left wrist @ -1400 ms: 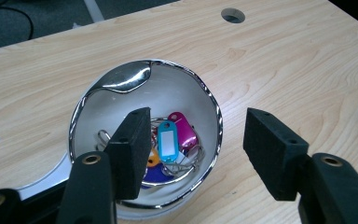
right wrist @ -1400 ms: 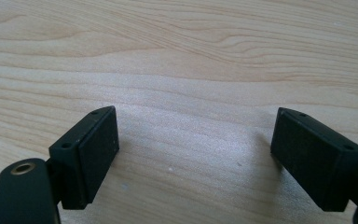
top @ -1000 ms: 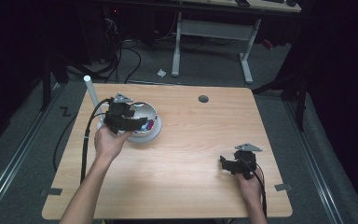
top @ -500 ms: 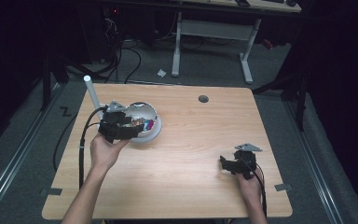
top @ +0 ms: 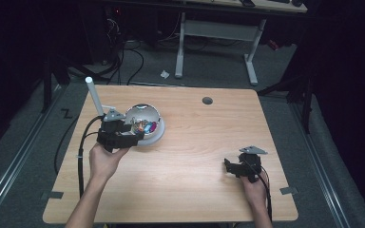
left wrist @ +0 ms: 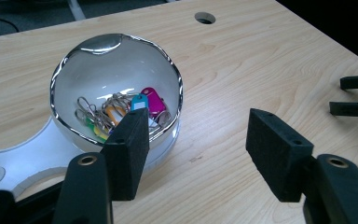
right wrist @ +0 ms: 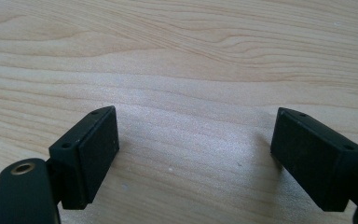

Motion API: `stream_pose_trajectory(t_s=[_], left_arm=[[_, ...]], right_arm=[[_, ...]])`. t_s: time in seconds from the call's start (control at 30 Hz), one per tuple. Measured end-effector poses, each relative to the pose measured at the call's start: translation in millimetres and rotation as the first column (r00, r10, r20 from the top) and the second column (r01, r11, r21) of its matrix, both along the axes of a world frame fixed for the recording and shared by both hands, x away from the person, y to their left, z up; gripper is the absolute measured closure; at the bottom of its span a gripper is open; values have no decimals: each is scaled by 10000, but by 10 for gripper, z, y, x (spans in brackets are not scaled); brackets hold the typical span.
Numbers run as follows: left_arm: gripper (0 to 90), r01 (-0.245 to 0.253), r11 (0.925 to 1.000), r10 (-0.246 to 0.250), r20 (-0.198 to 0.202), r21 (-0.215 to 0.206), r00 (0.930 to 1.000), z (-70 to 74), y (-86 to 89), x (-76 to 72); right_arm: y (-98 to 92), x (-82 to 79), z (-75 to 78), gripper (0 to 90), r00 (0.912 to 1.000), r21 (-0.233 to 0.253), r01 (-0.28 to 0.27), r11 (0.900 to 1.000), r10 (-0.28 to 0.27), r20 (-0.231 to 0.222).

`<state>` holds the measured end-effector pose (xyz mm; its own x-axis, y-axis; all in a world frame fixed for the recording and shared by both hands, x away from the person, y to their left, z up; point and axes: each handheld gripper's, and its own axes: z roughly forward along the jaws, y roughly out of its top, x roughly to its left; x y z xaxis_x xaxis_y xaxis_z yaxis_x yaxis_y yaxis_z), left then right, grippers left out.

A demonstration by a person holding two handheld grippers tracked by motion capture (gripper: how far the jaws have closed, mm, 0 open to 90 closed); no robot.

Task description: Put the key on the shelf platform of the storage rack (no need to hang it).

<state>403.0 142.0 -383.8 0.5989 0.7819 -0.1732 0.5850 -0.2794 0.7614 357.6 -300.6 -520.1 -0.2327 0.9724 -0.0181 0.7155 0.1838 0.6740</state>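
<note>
left tool (left wrist: 193, 156) gapes beside bowl (left wrist: 116, 70) of key tags (left wrist: 142, 103).

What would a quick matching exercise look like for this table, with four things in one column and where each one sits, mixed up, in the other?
Things:
1. shiny bowl
2. key tags and rings
3. left hand-held gripper
4. right hand-held gripper

Places or states:
A. open, low over bare wood near the table's right front
B. heaped inside the bowl
C. on a white stand at the table's left rear
D. open, at the bowl's near rim

Pairs: 1-C, 2-B, 3-D, 4-A
</note>
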Motion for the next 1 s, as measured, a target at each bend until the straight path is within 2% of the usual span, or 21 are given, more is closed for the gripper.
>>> stream_pose_trajectory(t_s=[0.57,1.0], left_arm=[[398,-238,9996,235,-150,-136,9996,-149,95,-118],[398,-251,9994,240,-494,-234,9985,-323,108,-169]], right_arm=[[0,0,0,152,10000,0,1,10000,-1,1],[1,0,0,152,10000,-1,5,10000,-5,1]])
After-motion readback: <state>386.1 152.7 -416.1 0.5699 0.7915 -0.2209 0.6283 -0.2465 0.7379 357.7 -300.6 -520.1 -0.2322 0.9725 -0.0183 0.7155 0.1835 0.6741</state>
